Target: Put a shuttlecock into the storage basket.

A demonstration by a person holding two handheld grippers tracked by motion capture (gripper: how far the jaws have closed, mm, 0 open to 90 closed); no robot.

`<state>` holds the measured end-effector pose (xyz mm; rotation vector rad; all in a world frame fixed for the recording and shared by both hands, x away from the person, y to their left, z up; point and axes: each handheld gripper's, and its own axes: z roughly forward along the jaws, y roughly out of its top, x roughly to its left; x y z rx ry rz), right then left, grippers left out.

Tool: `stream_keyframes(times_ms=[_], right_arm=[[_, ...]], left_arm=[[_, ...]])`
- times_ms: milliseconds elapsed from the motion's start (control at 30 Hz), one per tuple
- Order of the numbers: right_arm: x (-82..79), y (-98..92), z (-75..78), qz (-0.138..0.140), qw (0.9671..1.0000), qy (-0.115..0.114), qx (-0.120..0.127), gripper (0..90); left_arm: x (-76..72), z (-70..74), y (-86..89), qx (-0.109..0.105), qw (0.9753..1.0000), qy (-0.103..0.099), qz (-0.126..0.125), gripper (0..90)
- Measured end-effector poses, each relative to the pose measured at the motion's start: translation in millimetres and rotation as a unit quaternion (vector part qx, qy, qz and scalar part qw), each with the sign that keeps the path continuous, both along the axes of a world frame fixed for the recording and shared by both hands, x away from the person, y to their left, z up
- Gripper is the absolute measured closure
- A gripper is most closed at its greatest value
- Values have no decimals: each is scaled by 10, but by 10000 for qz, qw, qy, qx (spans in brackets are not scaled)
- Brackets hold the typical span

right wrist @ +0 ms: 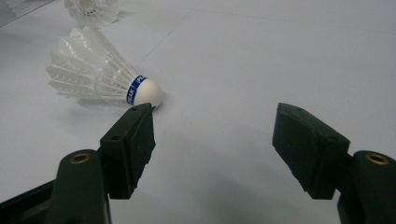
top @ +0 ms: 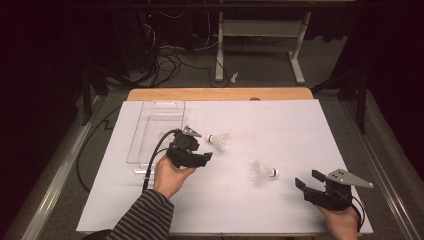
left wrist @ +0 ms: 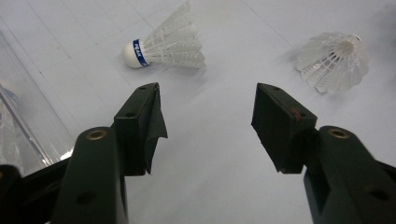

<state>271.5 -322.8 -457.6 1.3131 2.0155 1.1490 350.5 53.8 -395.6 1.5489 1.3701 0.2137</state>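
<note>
Two white feather shuttlecocks lie on the white-covered table (top: 280, 125). One shuttlecock (top: 220, 141) (left wrist: 163, 44) (right wrist: 93, 11) lies on its side just ahead of my left gripper (top: 205, 157) (left wrist: 207, 93), its blue-banded cork pointing left. My left gripper is open with nothing between its jaws. The other shuttlecock (top: 262, 171) (left wrist: 334, 60) (right wrist: 100, 74) lies mid-table, its cork pointing towards my right gripper (top: 308, 179) (right wrist: 212, 112). That gripper is open and empty, its left jaw tip close to the cork.
A clear plastic box (top: 155, 135) (left wrist: 18, 116) stands at the table's left, just behind my left hand. A striped sleeve (top: 145, 217) enters from the bottom. Cables and a desk frame (top: 260, 35) are on the floor beyond the table.
</note>
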Motion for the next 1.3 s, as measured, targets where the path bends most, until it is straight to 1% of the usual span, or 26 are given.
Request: stream_keyframes(times_ms=[167, 233, 467, 600, 667, 900, 967, 1067, 1233, 1267, 1300], right_arm=[[1, 0, -1, 2, 10000, 1, 5, 304], [1, 0, -1, 7, 10000, 1, 1, 304], [2, -1, -1, 3, 10000, 4, 1, 304], [2, -1, -1, 6, 10000, 2, 1, 304], [1, 0, -1, 5, 10000, 2, 1, 304], [1, 1, -1, 10, 10000, -2, -4, 304], [1, 0, -1, 9, 10000, 0, 2, 304], [2, 0, -1, 13, 10000, 0, -1, 304], [1, 0, -1, 15, 10000, 0, 2, 304], [1, -1, -1, 16, 10000, 0, 3, 304], [1, -1, -1, 14, 10000, -1, 3, 304]], left_arm=[[46, 4, -26, 54, 10000, 19, -6, 432], [56, 4, -32, 26, 10000, 27, 15, 432], [116, -5, -55, 61, 10000, 60, 43, 432], [149, -10, -68, 109, 9999, 86, 48, 431], [163, -9, -80, 80, 9999, 88, 83, 431], [218, -6, -119, 150, 9998, 127, 60, 433], [227, -7, -129, 125, 9998, 128, 83, 437], [253, -9, -153, 179, 9997, 165, 60, 441], [273, -12, -180, 248, 9996, 161, 35, 441], [282, -16, -198, 313, 9994, 157, 18, 440], [286, -17, -206, 333, 9993, 155, 7, 439]])
